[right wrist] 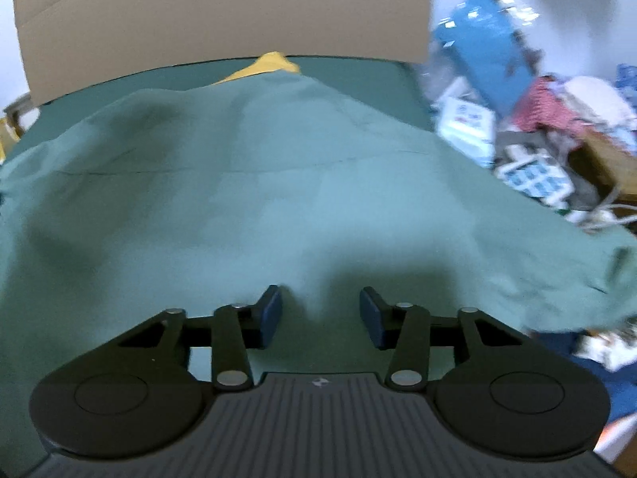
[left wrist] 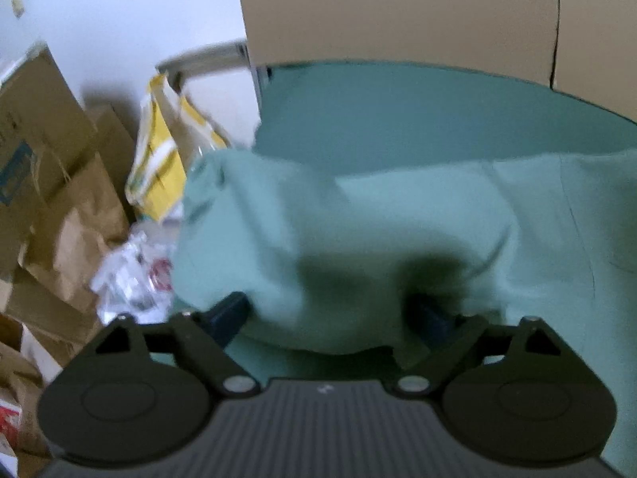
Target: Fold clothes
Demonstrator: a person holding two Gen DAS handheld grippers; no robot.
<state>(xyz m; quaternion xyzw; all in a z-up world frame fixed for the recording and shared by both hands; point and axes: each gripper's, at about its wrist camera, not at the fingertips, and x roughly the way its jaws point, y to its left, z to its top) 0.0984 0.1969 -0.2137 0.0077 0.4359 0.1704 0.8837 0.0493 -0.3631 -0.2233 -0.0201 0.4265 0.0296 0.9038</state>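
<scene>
A light green garment [left wrist: 358, 231] lies spread over the darker green table [left wrist: 398, 119]. In the left wrist view its left end bunches up at the table's edge. My left gripper [left wrist: 328, 312] stands wide, with a lump of that cloth between the fingers [left wrist: 227, 314] and draped over their tips; I see no pinch. In the right wrist view the same garment [right wrist: 278, 167] covers most of the table [right wrist: 358, 67], its right side hanging past the edge. My right gripper [right wrist: 321, 314] hovers over its near hem, partly open, with a clear gap between the pads [right wrist: 270, 314].
A yellow cloth [right wrist: 274, 64] peeks out behind the garment at the back. Cardboard [right wrist: 223, 8] walls off the far side of the table. Paper bags [left wrist: 71, 219] and a yellow bag [left wrist: 159, 159] crowd the floor on the left. Boxes and laundry [right wrist: 537, 119] are piled on the right.
</scene>
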